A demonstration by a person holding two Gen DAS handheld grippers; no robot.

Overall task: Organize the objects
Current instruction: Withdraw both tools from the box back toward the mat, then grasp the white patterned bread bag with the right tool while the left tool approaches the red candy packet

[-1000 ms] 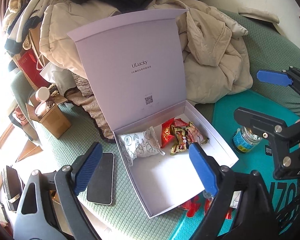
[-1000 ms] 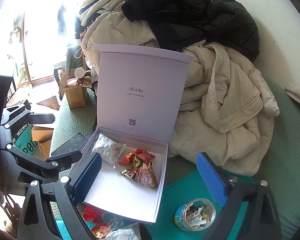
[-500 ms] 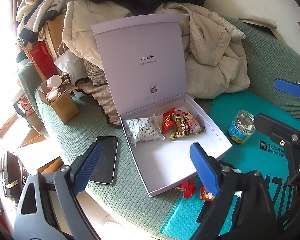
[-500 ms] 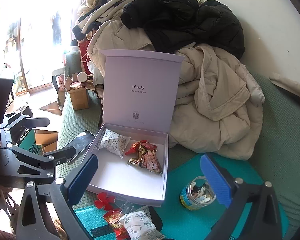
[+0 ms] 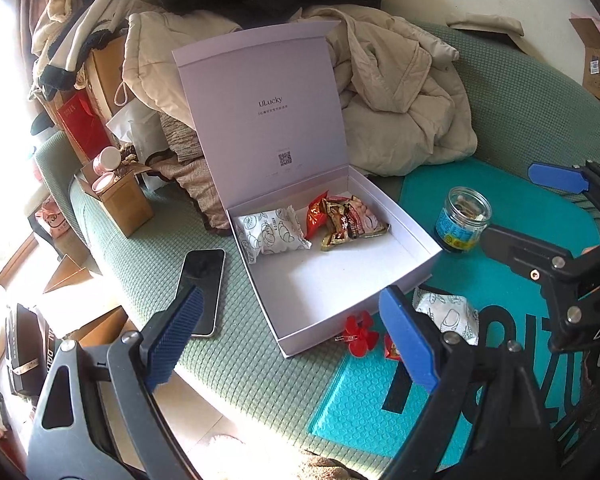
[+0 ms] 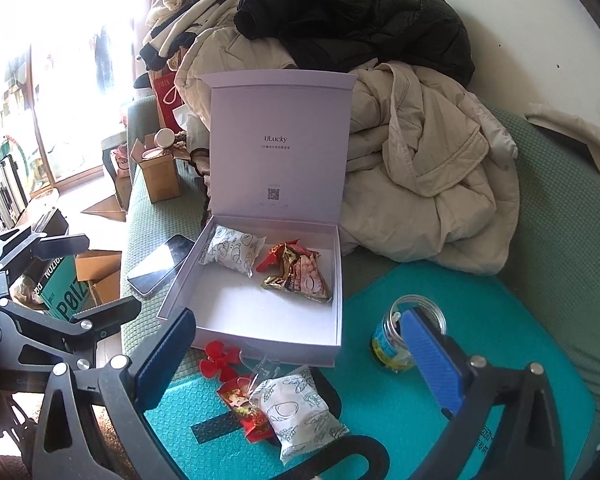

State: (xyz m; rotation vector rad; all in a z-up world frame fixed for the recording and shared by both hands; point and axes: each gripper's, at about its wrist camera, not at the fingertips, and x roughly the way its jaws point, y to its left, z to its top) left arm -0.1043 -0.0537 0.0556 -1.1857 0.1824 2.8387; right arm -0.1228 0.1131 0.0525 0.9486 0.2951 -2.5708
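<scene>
Green textured sofa piled with coats holds an open white box (image 5: 340, 280), 2 snacks already inside. Left wrist view: the left gripper (image 5: 292, 344) hangs with jaws spread and empty; a white snack packet (image 5: 448, 314) lies on the teal mat (image 5: 500, 208), just right of its right fingertip. Right wrist view: the right gripper (image 6: 296, 356), jaws spread and empty, frames that packet (image 6: 300, 412), its long axis slanting toward the lower right, so this hand seems nearer. Beside it lie a red wrapper (image 6: 248, 408) and a red clip (image 6: 218, 362).

small print under lid logo (image 6: 275, 147) unreadable, jar (image 6: 392, 340) partly hidden behind right tongs (image 6: 300, 360)
</scene>
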